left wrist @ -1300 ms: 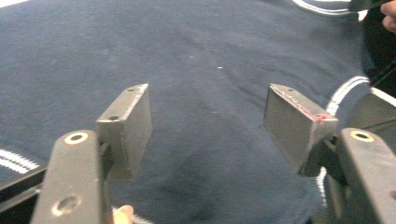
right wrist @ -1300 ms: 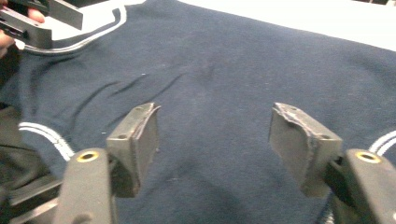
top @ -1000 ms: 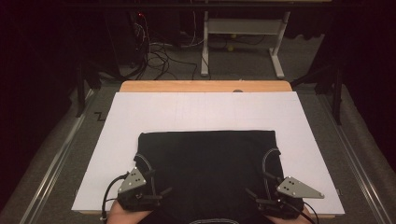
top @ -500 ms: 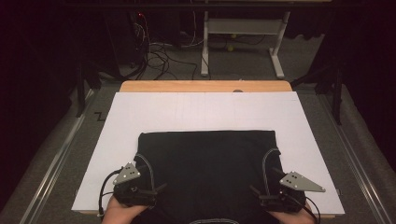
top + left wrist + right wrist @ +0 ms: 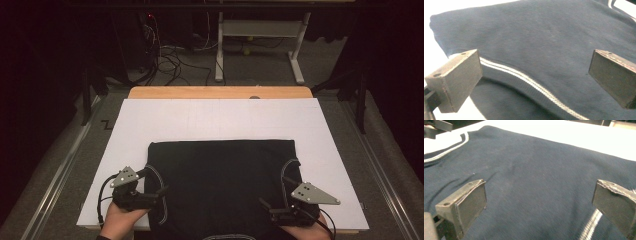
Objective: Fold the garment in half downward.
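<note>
Left gripper view puts your left gripper point(image 5: 534, 75) with its jaws spread wide and grasping nothing; they have just been opening, and the dark garment point(image 5: 549, 37) lies under the gap rather than pinched in it. A white zigzag-stitched seam point(image 5: 529, 81) runs across the cloth between the two pads, from beside the left pad down toward the lower right.

In the right gripper view your right gripper point(image 5: 539, 200) is likewise released, its jaws having just been opening too, with bare dark cloth point(image 5: 536, 170) beneath the gap. A white stripe point(image 5: 590, 225) shows just beside the right pad, and another white-edged curve point(image 5: 446, 151) sits at the far left of the cloth.

From the high view, your left gripper point(image 5: 150, 192) rests at the garment's near left edge, by the white-trimmed armhole there, and your right gripper point(image 5: 272, 212) sits at the near right edge, by the matching trim. Whether the pads touch the cloth is hard to tell from up there. The garment point(image 5: 220, 185) is spread flat on the near half of a white sheet point(image 5: 220, 120) that covers the counter point(image 5: 220, 92), its far edge straight and its near edge running off the bottom of the picture. Your hands point(image 5: 117, 220) come in from the near side. Beyond the counter, cables point(image 5: 170, 60) lie on the floor beside a white frame point(image 5: 260, 30).
</note>
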Demonstrator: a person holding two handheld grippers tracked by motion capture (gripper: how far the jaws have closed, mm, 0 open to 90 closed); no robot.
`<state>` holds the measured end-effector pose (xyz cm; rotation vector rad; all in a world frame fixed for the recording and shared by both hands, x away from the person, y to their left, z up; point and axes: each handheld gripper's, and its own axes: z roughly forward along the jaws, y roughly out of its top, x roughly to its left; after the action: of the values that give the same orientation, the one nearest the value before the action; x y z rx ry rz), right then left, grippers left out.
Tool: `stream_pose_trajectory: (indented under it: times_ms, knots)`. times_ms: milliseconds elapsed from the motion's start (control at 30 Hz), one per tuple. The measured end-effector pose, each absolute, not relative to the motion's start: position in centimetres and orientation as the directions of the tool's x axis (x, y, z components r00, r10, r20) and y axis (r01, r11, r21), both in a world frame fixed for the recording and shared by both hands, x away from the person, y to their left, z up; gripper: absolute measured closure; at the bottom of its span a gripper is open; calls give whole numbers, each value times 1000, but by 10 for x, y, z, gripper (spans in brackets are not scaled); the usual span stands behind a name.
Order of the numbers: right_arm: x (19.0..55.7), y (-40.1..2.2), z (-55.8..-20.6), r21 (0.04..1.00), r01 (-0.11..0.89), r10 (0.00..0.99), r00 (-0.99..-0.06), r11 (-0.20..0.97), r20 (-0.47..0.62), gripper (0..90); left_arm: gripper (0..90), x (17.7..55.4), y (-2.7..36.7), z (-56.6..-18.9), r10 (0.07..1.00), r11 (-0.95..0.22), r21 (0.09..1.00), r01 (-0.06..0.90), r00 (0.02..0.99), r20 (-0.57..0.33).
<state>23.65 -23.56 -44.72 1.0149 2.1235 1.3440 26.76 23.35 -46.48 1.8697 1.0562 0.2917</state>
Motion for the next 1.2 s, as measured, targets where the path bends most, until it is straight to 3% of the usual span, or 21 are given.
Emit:
stream_pose_trajectory:
  times_ms: [633, 1200]
  knots:
    - [241, -164, -437, 903, 278, 676, -737, 328, -18, 2, 0, 305, 268, -458, 822, -116, 815, 568, 515, -242]
    - [247, -97, -432, 899, 267, 595, -804, 348, 8, 2, 0, 356, 263, -406, 829, -142, 835, 532, 525, -193]
